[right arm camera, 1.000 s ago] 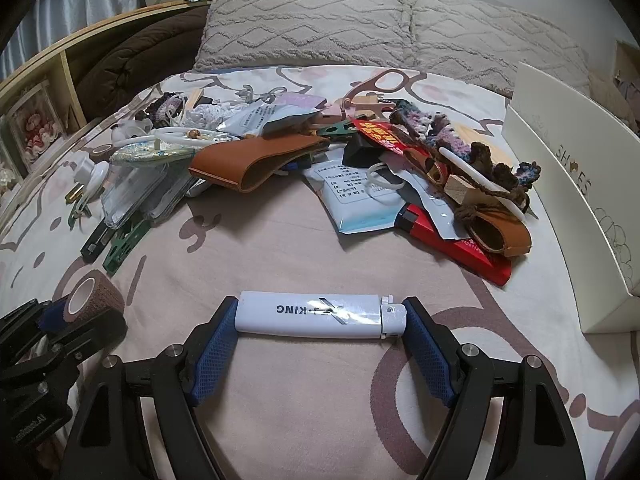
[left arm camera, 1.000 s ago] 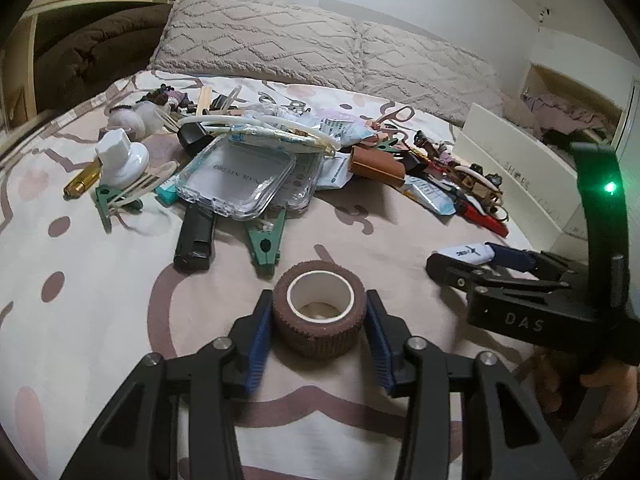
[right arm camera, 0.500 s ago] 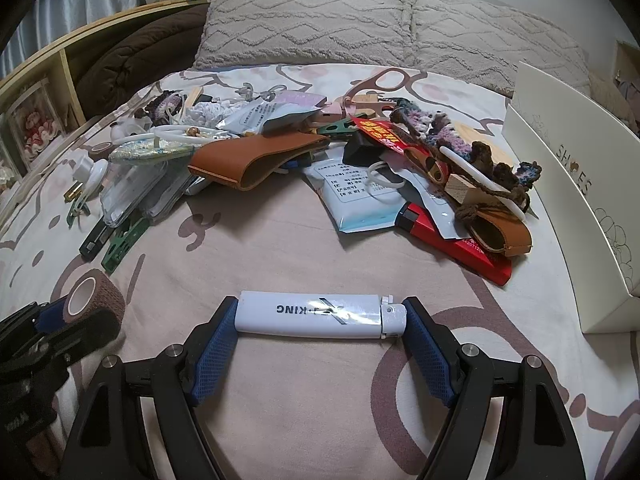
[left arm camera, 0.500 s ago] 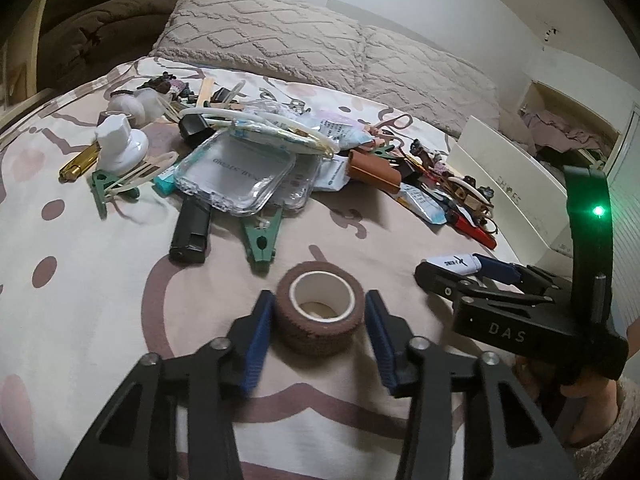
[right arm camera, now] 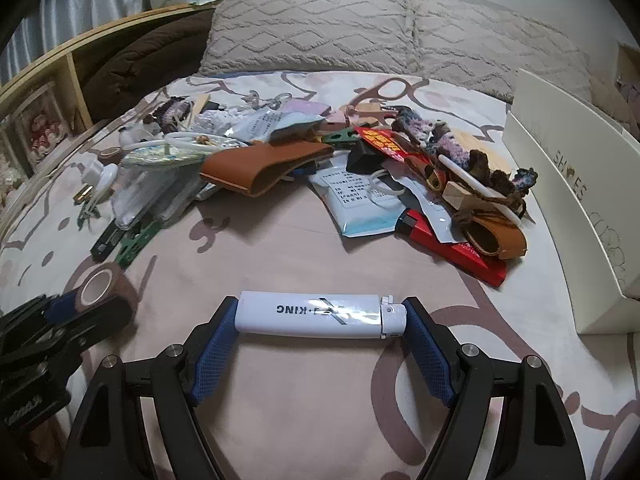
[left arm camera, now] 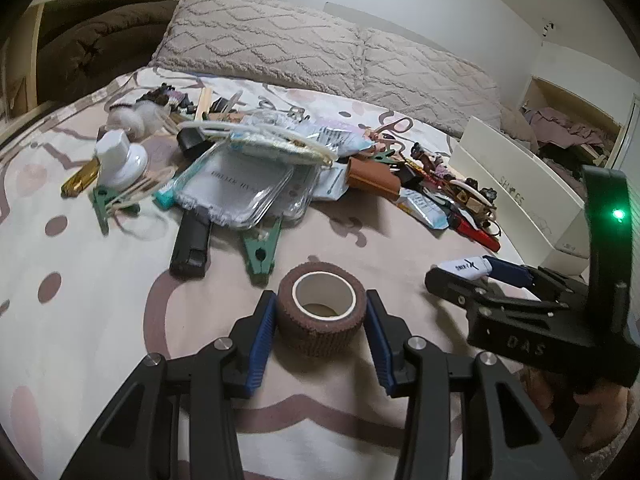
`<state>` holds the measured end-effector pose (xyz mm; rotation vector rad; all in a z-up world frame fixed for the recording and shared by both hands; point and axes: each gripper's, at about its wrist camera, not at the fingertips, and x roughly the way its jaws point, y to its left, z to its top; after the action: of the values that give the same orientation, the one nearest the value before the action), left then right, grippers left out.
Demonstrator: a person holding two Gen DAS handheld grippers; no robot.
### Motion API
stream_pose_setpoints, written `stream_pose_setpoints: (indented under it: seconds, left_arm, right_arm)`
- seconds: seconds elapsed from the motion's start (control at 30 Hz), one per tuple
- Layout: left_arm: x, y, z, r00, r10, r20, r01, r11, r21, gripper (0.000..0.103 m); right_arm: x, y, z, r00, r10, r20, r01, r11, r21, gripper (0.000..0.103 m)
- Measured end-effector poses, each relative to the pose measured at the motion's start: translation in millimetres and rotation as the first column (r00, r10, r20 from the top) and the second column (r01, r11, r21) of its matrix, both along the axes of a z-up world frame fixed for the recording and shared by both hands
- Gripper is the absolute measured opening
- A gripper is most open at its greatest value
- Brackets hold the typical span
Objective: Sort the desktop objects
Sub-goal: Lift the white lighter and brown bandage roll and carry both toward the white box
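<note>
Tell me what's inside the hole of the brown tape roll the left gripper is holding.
The brown tape roll between the left gripper fingers has a pale cardboard core. Its inner wall looks bare; the bottom of the hole is hidden by the near rim.

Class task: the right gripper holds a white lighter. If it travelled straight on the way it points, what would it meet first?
Probably the pale blue packet at the pile's near edge, after bare bedspread; depth is unclear. The right gripper carries the white lighter crosswise.

Two knitted beige pillows [right arm camera: 400, 28] lay far ahead of claws, at bed head. Patterned bedsheet [left arm camera: 80, 320] spread beneath. Brown blanket [left arm camera: 92, 48] on wooden shelf, far left.
</note>
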<state>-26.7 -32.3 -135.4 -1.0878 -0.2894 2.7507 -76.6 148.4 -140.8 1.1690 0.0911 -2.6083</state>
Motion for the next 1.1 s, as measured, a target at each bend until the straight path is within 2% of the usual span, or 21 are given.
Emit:
stream_pose_setpoints:
  seconds: [0.27, 0.63, 0.93, 1.1]
  left_arm:
    - [-0.1, 14.7, 10.5, 1.0, -0.024, -0.019, 0.023, 0.999, -0.045, 0.043]
    - [-6.4, 40.5, 45.9, 0.992, -0.065, -0.11, 0.053, 0.993, -0.108, 0.043]
    - [-29.6, 77.4, 79.5, 0.976, -0.117, -0.181, 0.098, 0.989, -0.111, 0.043]
    - [-41.1, 103.0, 92.9, 0.966, -0.167, -0.199, 0.146, 0.983, -0.113, 0.043]
  right_arm:
    - [13.4, 10.5, 17.8, 0.999, 0.003, -0.037, -0.003, 1.0, 0.001, 0.081]
    - [18.4, 38.5, 67.4, 0.986, -0.053, -0.155, 0.047, 0.998, -0.043, 0.081]
    - [13.9, 74.8, 110.7, 0.95, -0.144, -0.276, 0.141, 0.99, -0.03, 0.081]
    - [6.0, 99.4, 130.6, 0.93, -0.192, -0.313, 0.182, 0.981, -0.06, 0.081]
